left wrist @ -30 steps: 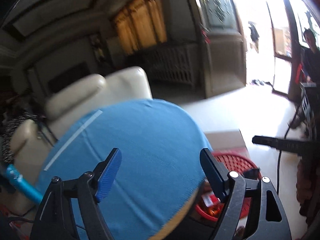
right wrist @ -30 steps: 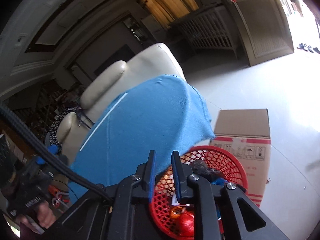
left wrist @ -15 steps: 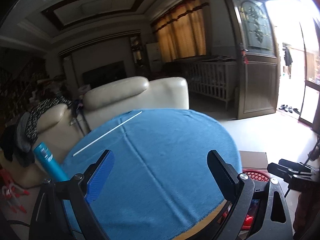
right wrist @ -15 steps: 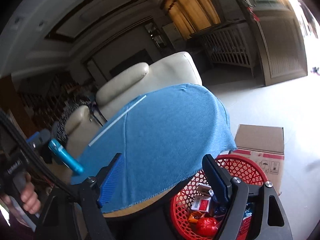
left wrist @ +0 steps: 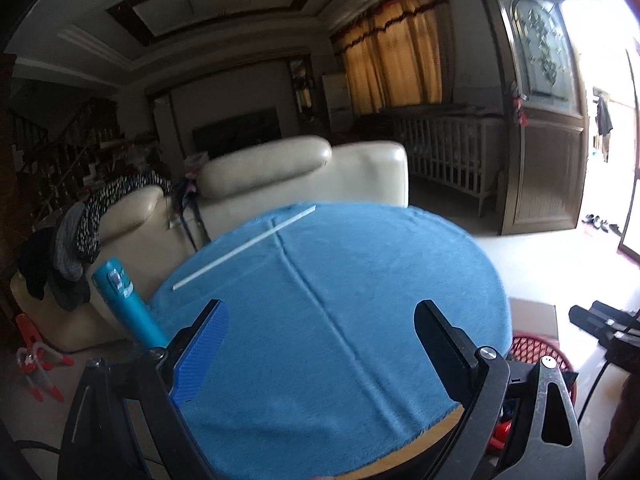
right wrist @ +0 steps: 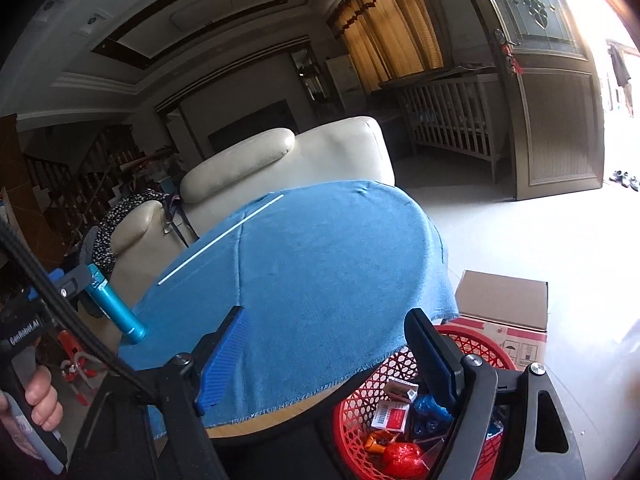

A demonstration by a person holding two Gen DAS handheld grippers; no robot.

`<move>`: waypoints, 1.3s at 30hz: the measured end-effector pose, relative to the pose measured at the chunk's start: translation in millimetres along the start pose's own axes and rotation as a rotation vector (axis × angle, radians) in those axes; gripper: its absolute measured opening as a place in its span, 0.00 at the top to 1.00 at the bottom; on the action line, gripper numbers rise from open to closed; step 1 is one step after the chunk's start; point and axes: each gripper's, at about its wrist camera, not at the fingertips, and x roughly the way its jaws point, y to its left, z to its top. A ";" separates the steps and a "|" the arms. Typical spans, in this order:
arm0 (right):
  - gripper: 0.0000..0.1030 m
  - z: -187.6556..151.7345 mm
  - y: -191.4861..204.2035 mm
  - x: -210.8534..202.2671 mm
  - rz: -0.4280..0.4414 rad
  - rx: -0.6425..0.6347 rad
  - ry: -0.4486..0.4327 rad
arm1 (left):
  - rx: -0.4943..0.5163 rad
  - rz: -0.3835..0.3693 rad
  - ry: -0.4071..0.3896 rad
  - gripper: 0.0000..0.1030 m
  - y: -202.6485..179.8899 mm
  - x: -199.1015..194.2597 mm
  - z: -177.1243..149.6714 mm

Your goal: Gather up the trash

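Note:
A round table under a blue cloth (left wrist: 340, 300) fills the middle of both views (right wrist: 312, 264). A thin white stick (left wrist: 244, 248) lies on its far left part, also in the right wrist view (right wrist: 220, 240). A red mesh basket (right wrist: 360, 412) stands on the floor at the table's near right edge, holding several wrappers and a red-and-white box (right wrist: 390, 414). Its rim shows in the left wrist view (left wrist: 532, 346). My left gripper (left wrist: 320, 344) is open and empty above the table's near edge. My right gripper (right wrist: 328, 352) is open and empty, above the table edge and basket.
A cardboard box (right wrist: 504, 312) stands on the floor behind the basket. A cream sofa (left wrist: 280, 184) sits beyond the table, with dark clothes (left wrist: 76, 232) on its left arm. A teal cylinder (left wrist: 128, 308) is at the left. A white crib (left wrist: 448, 152) and door are at the right.
The right gripper opened from shut and lifted from over the basket. Both views swung up and levelled over the table; the left gripper stayed open.

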 end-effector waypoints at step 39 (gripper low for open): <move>0.20 24.3 146.8 13.9 -0.044 -0.281 -0.043 | -0.132 0.188 0.058 0.08 82.1 3.1 -23.8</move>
